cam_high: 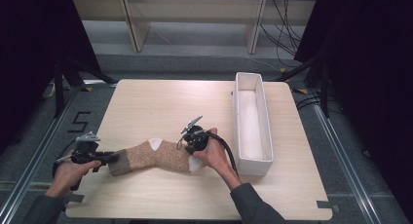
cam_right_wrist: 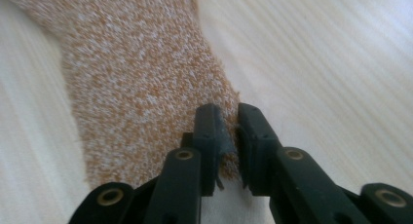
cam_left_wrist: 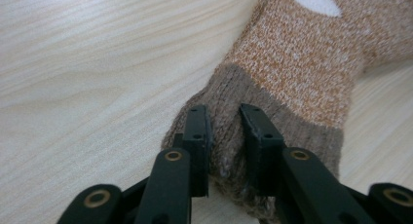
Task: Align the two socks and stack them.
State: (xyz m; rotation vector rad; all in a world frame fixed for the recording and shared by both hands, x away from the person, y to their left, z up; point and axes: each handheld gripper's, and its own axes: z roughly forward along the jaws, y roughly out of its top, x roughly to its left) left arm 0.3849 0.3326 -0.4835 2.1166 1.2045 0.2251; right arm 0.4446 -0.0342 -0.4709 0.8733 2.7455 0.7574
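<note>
A: Item one?

B: One knitted sock (cam_high: 148, 157), speckled orange-brown wool with a plain brown ribbed cuff and pale white heel and toe patches. It lies flat on the light wooden desk (cam_high: 160, 107), towards the near edge, cuff to the left, toe to the right.

A: Item two, left claw?

B: Left claw (cam_high: 113, 157), black, two jaws, held in the person's left hand (cam_high: 68, 171). It comes in level from the left at the cuff end. In the left gripper view (cam_left_wrist: 225, 136) the jaws stand a narrow way apart with a ridge of brown cuff bunched up between them. The fabric touches both inner faces; the hold looks light, not a hard pinch.

A: Item three, right claw?

B: Right claw (cam_high: 191, 153), same make, in the person's right hand (cam_high: 214, 153), tipped down at the toe end of the sock. In the right gripper view (cam_right_wrist: 229, 141) the jaws are a narrow gap apart, astride the sock's edge, with a thin fold of speckled knit and a few loose threads in the gap. Whether the pads press on it firmly I cannot tell.

A: Other stock?

B: One long white rectangular box (cam_high: 265, 131), open-topped, standing on the right side of the desk, just beside the right hand and apart from the sock.
</note>
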